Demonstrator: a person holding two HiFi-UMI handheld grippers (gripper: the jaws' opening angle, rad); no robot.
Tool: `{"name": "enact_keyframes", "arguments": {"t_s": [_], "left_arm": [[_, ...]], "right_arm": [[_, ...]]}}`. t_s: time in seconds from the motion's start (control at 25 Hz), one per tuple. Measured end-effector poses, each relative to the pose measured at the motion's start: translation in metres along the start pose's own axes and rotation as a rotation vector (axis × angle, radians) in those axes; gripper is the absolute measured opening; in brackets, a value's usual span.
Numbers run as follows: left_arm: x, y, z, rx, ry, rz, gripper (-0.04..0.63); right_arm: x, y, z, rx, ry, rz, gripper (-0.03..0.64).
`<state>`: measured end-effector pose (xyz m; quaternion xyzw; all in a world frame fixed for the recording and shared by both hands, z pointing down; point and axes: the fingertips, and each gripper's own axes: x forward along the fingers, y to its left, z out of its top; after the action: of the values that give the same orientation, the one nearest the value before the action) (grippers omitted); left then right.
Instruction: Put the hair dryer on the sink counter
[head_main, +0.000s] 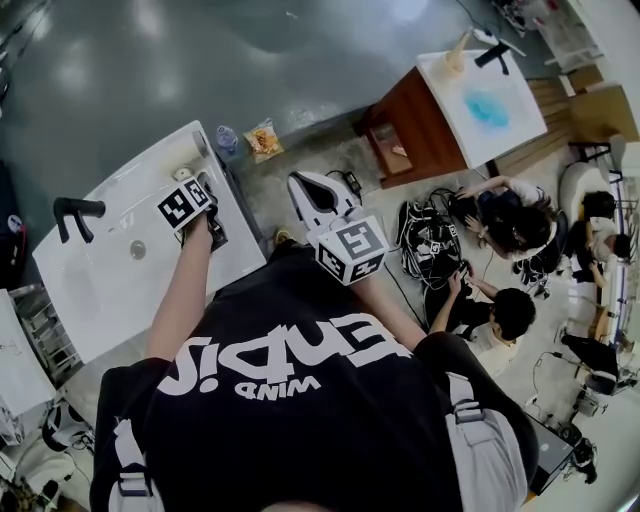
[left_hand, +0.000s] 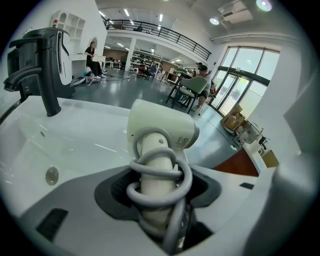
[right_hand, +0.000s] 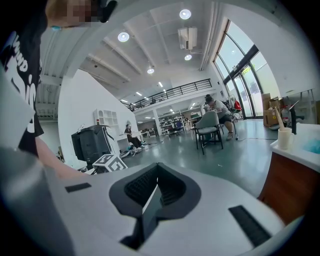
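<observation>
L claw (left_hand: 157, 195) clamped on hair dryer (left_hand: 162, 127) handle, cord (left_hand: 150, 169) wrapped round; over sink surface (left_hand: 75, 142). R claw (right_hand: 150, 200) closed, empty.

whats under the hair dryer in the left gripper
A white sink counter lies beneath the white cord-wrapped hair dryer, clamped in the left gripper. The dryer's head covers the spot right below, so contact cannot be seen.

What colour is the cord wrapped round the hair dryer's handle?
Light grey cord, against the cream-white hair dryer. The left gripper view shows it best.
</observation>
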<state>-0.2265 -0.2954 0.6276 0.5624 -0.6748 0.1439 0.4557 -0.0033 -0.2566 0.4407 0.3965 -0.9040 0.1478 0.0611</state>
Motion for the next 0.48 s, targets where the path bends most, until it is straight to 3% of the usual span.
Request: {"name": "enact_keyframes", "arguments": {"t_s": [0.48], "left_arm": [[-0.0010, -0.0018, 0.0006, 0.009, 0.002, 0.002, 0.252]], "right_arm": [[-0.0021, -0.0003, -0.0018, 0.007, 0.007, 0.000, 0.018]]}}
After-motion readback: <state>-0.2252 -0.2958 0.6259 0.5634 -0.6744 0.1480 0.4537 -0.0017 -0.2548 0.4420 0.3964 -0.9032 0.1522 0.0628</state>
